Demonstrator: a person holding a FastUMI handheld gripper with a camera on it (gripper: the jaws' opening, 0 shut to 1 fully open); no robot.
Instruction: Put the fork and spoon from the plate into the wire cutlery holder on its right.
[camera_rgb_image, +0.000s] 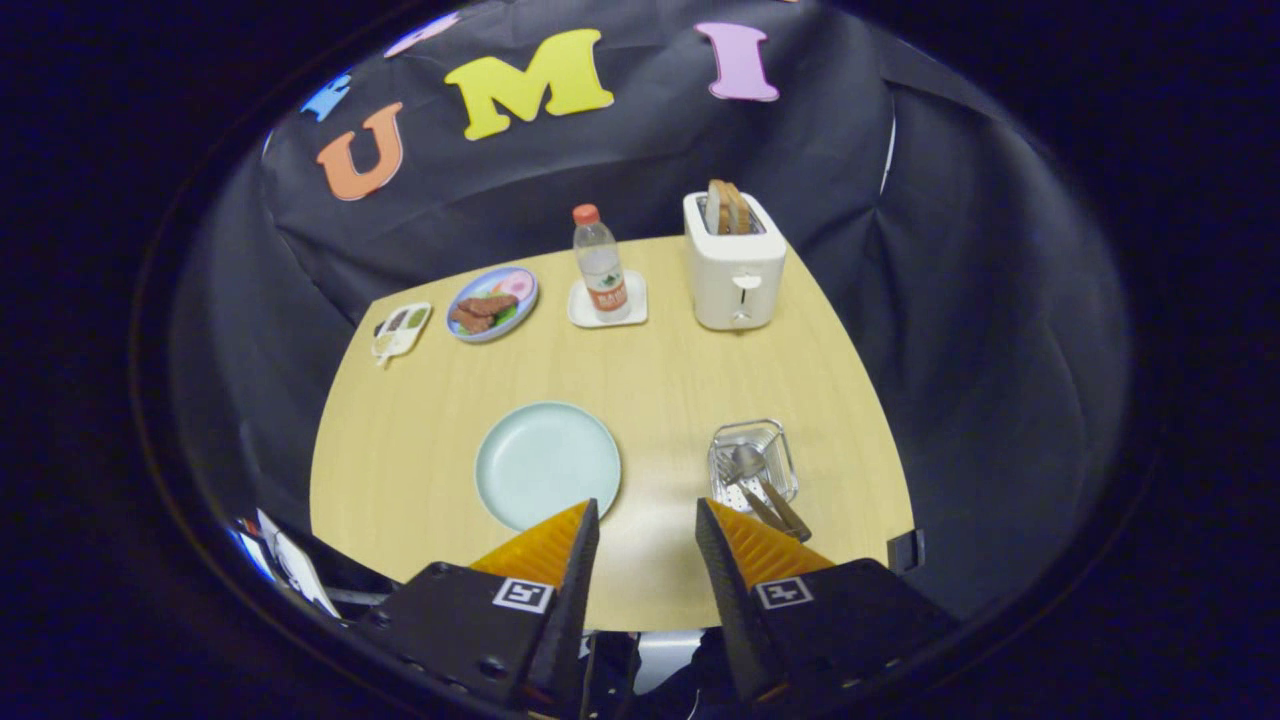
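A pale green plate (546, 464) lies bare on the wooden table, just ahead of my left finger. To its right stands the wire cutlery holder (752, 463), just ahead of my right finger. A spoon (746, 462) and a fork (737, 494) rest inside the holder, their wooden handles (783, 512) sticking out toward me over its near rim. My gripper (646, 517) is open above the table's near edge, with nothing but bare tabletop between its fingers.
At the back of the table (660, 380) stand a white toaster (735, 262) with bread in it, a water bottle (601, 265) on a white coaster, a blue plate of food (491, 303) and a small white sauce dish (401, 329).
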